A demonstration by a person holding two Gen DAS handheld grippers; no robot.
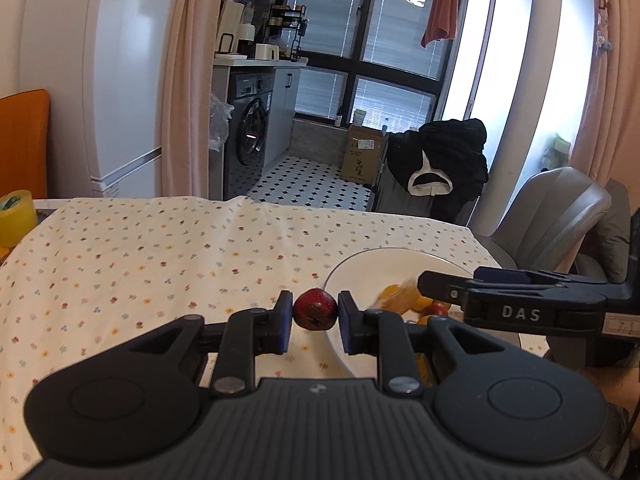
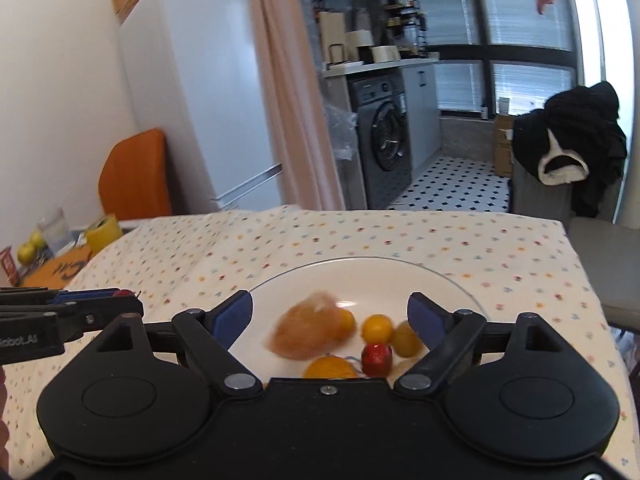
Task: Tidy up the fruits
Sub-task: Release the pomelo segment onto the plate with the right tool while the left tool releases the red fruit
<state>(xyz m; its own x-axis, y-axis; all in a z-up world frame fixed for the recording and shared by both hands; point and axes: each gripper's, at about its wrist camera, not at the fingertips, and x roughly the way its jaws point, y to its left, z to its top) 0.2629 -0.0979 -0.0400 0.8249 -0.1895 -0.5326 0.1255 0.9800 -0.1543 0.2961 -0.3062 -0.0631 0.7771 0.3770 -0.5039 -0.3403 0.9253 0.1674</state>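
Red and a bit wrinkled, the small fruit (image 1: 315, 309) sits pinched between the blue pads of my left gripper (image 1: 315, 316), centre of the left wrist view, just off the near-left rim of the white plate (image 1: 340, 276). It looks like a hawthorn or tiny apple, can't say for sure. My right gripper (image 2: 330, 322) hangs over the plate with its fingers spread wide and nothing between them; below it I see a blurred pale-orange fruit (image 2: 306, 330), a couple of little yellow-orange fruits (image 2: 377, 327) and another red fruit (image 2: 375, 358) clustered at lower centre of the right wrist view.

My read is I'm carrying the red one over to join the pile. To do it well I'd keep the squeeze light since it's small and round and could pop out sideways, bring it over the rim low, and let go on a bare patch of plate so it doesn't roll or knock the others. Also gotta keep the two grippers from bumping, they're close.

Writing: "DAS" in white on the side of the right gripper at the right edge of the left view, and what looks like "Robot.AI", partly cut off, on the left gripper at the left edge of the right view. The cardboard box (image 1: 362, 154) in the back has a label and print I can't read.
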